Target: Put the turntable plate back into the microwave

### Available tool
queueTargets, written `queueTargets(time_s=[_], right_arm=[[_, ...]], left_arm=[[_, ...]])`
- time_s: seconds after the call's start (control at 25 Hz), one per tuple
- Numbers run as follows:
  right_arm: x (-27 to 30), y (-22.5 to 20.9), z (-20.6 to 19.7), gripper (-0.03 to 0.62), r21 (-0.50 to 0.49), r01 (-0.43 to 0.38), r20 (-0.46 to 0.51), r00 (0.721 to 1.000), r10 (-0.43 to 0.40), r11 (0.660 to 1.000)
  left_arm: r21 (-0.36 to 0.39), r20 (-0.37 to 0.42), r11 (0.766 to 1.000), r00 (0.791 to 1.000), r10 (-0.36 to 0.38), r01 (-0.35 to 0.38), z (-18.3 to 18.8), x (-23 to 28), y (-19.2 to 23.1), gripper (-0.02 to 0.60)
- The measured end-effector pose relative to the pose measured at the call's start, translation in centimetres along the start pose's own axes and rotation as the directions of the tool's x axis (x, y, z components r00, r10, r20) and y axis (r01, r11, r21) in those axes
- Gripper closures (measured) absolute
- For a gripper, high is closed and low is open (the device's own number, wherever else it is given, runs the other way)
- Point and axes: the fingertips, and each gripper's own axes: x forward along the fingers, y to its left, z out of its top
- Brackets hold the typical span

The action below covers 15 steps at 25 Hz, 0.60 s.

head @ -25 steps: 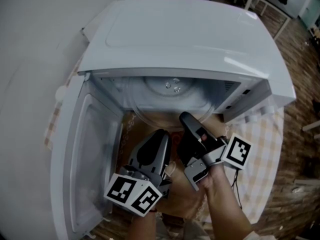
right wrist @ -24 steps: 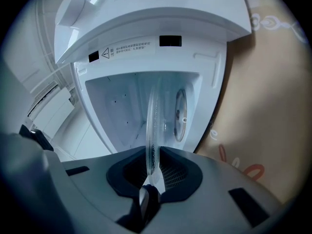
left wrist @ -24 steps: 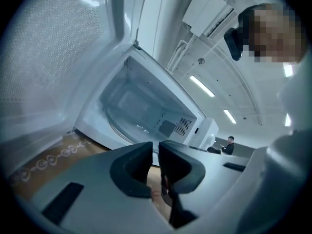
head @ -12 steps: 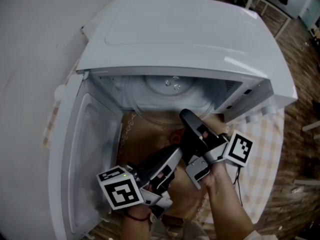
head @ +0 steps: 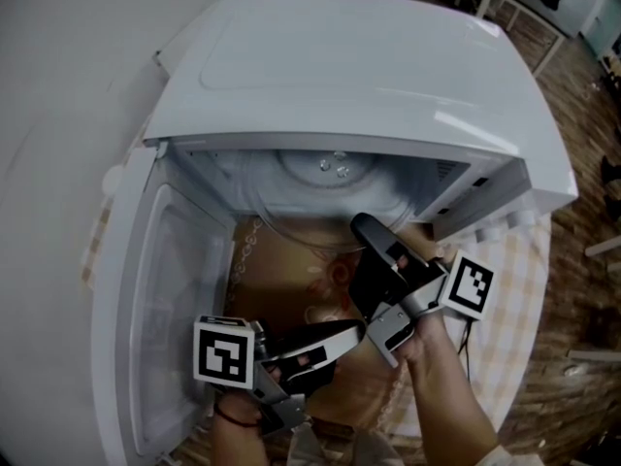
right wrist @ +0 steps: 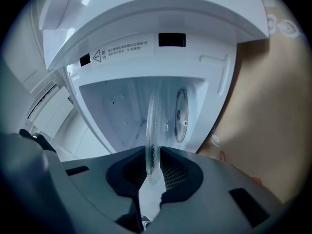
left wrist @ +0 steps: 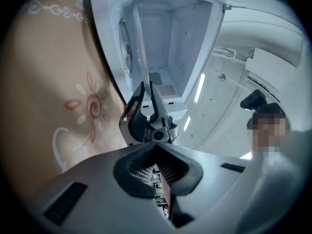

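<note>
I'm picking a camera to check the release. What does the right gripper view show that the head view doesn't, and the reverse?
Only the right gripper view: the turntable plate rim seen edge-on between the opening jaws of the right gripper, and a warning label on the microwave front frame.
Only the head view: the left gripper, shut and empty, turned on its side; the open door; the microwave's top.
Both: the turntable plate reaching into the cavity, and the patterned beige cloth.

Turntable plate (head: 291, 225): far rim probably hidden
</note>
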Motion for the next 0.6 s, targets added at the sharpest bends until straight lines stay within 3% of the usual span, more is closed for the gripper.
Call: queueTargets(time_s=[0.08, 0.16, 0.32, 0.4, 0.48, 0.52, 0.56, 0.6], right_arm=[[0.0, -0.1, 0.0, 0.530, 0.007, 0.000, 0.001, 1.000, 0.000, 1.000], [0.0, -0.1, 0.0, 0.530, 0.014, 0.002, 0.004, 1.000, -0.002, 1.000], [0.0, -0.2, -0.1, 0.530, 0.014, 0.007, 0.004, 1.000, -0.007, 1.000], [0.0, -0.1, 0.0, 0.529, 0.011, 0.008, 0.004, 1.000, -0.008, 1.000], [0.0, -0.1, 0.1, 0.528, 0.011, 0.003, 0.002, 1.000, -0.004, 1.000], [0.0, 0.0, 0.1, 0.528, 0.010, 0.001, 0.001, 1.000, -0.001, 1.000], [0.0, 0.0, 0.1, 0.528, 0.010, -0.002, 0.000, 1.000, 0.002, 1.000], [0.0, 0.0, 0.1, 0.526, 0.009, -0.006, 0.000, 1.000, 0.006, 1.000]], left_arm=[[0.050, 0.081, 0.998, 0.996, 0.022, -0.026, 1.1, 0.0, 0.1, 0.581], [0.104, 0.213, 0.992, 0.976, 0.045, -0.068, 3.0, -0.3, 0.2, 0.581], [0.107, 0.446, 0.992, 0.895, 0.008, -0.062, 5.9, -1.0, -0.2, 0.581], [0.192, 0.501, 0.974, 0.866, 0.009, -0.122, 6.6, -1.0, -1.0, 0.581], [0.306, 0.550, 0.919, 0.834, 0.041, -0.247, 7.1, -1.2, -1.5, 0.581], [0.360, 0.576, 0.877, 0.816, 0.059, -0.318, 7.3, -1.4, -1.7, 0.581], [0.415, 0.600, 0.822, 0.797, 0.074, -0.389, 7.5, -1.7, -1.8, 0.581], [0.472, 0.622, 0.752, 0.779, 0.086, -0.460, 7.8, -1.9, -2.0, 0.581]])
